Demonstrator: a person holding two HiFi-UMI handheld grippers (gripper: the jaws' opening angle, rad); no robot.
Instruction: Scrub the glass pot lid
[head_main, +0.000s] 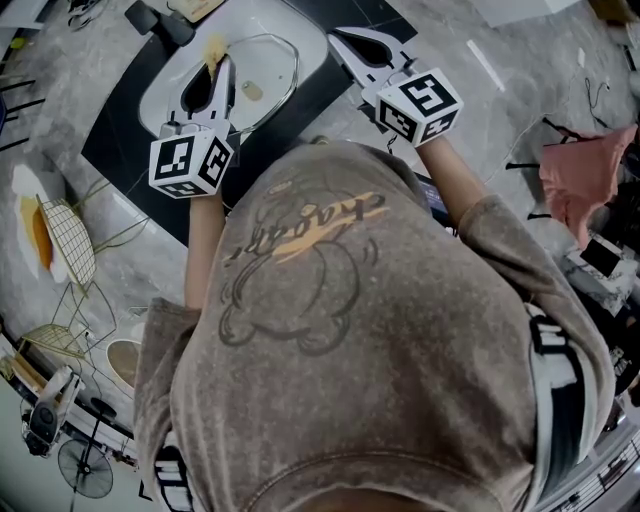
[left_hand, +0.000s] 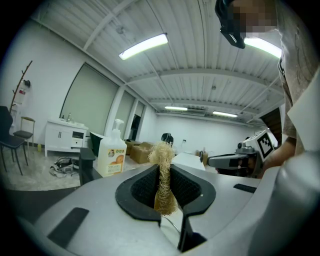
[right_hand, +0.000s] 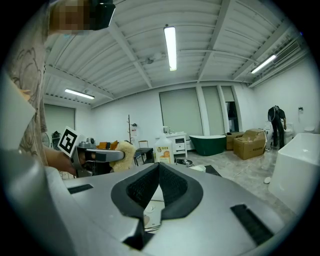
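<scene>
The left gripper (head_main: 220, 68) is clamped on a tuft of straw-coloured loofah (left_hand: 162, 176), which stands upright between its dark pads, and it is held over the white basin (head_main: 160, 100). There the glass pot lid (head_main: 272, 72) lies flat, knob up (whether the loofah touches the glass is not clear from above). The right gripper (right_hand: 157, 169) is closed with nothing between its jaws, held level just beside the basin's right edge. A soap bottle (left_hand: 111, 155) stands on the dark surface beyond the left gripper.
</scene>
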